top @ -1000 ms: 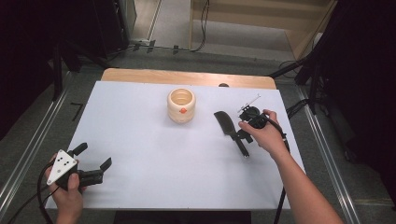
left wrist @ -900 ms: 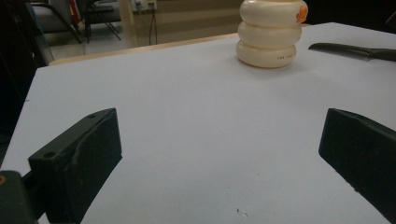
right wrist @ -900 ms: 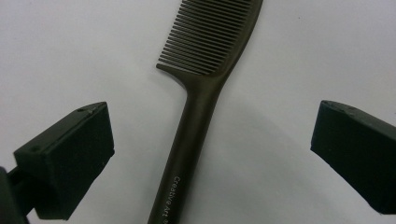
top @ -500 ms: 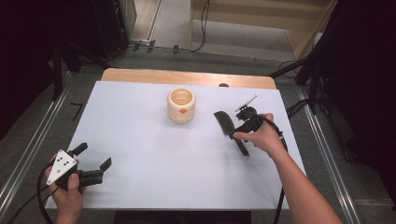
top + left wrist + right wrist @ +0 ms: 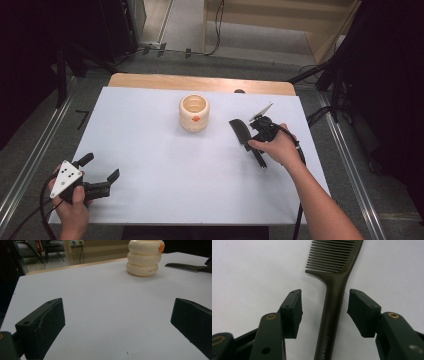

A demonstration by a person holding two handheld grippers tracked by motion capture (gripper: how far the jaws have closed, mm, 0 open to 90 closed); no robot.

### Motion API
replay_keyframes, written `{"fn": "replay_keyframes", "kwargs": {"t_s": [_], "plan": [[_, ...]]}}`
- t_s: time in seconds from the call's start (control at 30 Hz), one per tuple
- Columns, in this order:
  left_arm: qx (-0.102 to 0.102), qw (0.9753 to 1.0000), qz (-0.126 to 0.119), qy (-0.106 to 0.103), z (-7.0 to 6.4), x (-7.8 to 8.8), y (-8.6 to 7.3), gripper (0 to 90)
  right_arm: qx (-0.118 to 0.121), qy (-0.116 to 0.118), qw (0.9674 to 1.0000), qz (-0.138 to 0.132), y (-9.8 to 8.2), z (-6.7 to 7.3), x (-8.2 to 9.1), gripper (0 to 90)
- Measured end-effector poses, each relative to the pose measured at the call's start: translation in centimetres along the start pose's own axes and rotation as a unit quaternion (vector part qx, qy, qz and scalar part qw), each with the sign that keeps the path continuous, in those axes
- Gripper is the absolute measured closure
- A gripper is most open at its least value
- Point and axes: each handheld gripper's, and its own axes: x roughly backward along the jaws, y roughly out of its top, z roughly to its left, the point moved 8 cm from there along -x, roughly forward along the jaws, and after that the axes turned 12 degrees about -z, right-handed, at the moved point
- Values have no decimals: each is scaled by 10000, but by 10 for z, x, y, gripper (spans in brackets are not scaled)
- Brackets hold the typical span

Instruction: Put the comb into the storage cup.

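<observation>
The right tool [image 5: 324, 307] is poised over a dark comb [image 5: 335, 290] that lies flat on the white tabletop [image 5: 165, 165]. Its jaws stand moderately apart, one on each side of the comb's handle, with clear gaps between pad and handle on both sides, so nothing is gripped. The comb's teeth lie just beyond the jaw tips. In the high view the right tool [image 5: 257, 131] sits over the comb [image 5: 245, 137], held by the right hand [image 5: 275, 146]. The left tool [image 5: 97, 172] rests low near the tabletop's near edge, its jaws spread wide and empty. Far ahead of it stands a cream ribbed pot [image 5: 145, 257] with an orange sticker, the comb's end showing to the pot's right.
</observation>
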Motion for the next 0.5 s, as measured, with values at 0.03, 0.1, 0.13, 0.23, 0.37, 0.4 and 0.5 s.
{"fn": "replay_keyframes", "kwargs": {"t_s": [0.03,0.1,0.13,0.23,0.37,0.4,0.5], "plan": [[0,10000,1,1,0,0,0,0,-15,1,10000,5,0,0,-1,455],[-1,10000,2,0,0,0,0,0,-4,-54,10000,13,0,0,-2,475],[-1,10000,2,0,0,0,0,0,-25,-77,10000,44,0,0,-2,488],[-2,10000,1,0,0,0,0,0,-55,-149,9998,105,-2,-1,-4,509],[-3,10000,3,-2,0,0,0,0,-84,-207,9996,150,-3,-3,-7,544],[0,10000,2,-1,0,0,0,0,-84,-207,9996,150,-3,-3,-7,544],[0,10000,-1,-1,0,0,0,0,-168,-200,9995,203,-4,-3,-8,571]]}}
